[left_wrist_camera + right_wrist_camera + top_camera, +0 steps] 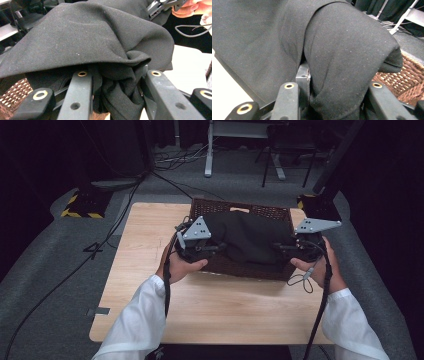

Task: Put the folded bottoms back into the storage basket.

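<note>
A black cloth [247, 240] lies bunched over a dark brown wicker basket [235, 208] at the far middle of the wooden table [210, 305]. My left gripper [220, 247] grips the cloth's left side, its jaws shut on a gathered fold of the black cloth [115, 95]. My right gripper [280, 248] holds the right side, with the black cloth [337, 75] pinched thick between its jaws. Both grippers point inward toward each other, just above the basket's near rim. In the left gripper view the other hand [192, 7] and its gripper sit at the top right.
The basket's weave [402, 80] lies under the cloth. Cables [310, 280] trail from the grippers along white sleeves [135, 320]. Beyond the table stand a yellow-black striped base [82, 207], a black stand [320, 205] at the table's far right corner, and metal legs [209, 150] on grey carpet.
</note>
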Tool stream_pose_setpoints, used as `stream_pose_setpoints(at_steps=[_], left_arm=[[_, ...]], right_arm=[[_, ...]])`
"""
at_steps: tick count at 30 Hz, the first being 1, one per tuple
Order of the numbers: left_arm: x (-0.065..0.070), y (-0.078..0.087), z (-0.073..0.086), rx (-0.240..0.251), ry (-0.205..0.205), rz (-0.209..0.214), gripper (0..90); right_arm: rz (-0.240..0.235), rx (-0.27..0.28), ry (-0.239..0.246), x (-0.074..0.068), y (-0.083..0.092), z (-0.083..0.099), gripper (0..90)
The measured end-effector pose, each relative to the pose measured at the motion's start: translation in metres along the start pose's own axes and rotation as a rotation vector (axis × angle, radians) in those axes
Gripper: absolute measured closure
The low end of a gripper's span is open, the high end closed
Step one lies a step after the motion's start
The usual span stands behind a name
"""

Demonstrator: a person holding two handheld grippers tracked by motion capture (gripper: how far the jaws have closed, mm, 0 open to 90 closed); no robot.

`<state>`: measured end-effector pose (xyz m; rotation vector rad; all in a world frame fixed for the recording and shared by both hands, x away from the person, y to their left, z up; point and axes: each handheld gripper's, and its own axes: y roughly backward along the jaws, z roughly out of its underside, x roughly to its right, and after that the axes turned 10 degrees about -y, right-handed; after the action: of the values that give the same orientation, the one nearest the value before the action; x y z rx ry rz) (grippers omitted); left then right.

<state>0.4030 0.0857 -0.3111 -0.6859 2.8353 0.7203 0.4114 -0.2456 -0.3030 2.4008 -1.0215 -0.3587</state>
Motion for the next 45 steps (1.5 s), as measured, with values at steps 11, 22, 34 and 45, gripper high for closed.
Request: stream_pose_setpoints(at_steps=[11, 22, 34, 45], left_arm=[[-0.021, -0.016, 0.000, -0.026, 0.032, -0.040, 70.0], [-0.037, -0.034, 0.007, -0.040, 0.053, -0.059, 69.8], [-0.050, -0.063, 0.018, -0.101, 0.073, -0.069, 69.6], [-0.057, -0.082, 0.033, -0.161, 0.095, -0.077, 69.5]], right_arm=[[0.019, -0.015, -0.002, 0.017, -0.022, -0.014, 61.8], [0.038, -0.038, -0.005, 0.031, -0.044, -0.022, 61.9], [0.053, -0.078, -0.049, 0.050, -0.075, -0.012, 61.7], [0.068, -0.128, -0.068, 0.056, -0.103, -0.003, 61.7]])
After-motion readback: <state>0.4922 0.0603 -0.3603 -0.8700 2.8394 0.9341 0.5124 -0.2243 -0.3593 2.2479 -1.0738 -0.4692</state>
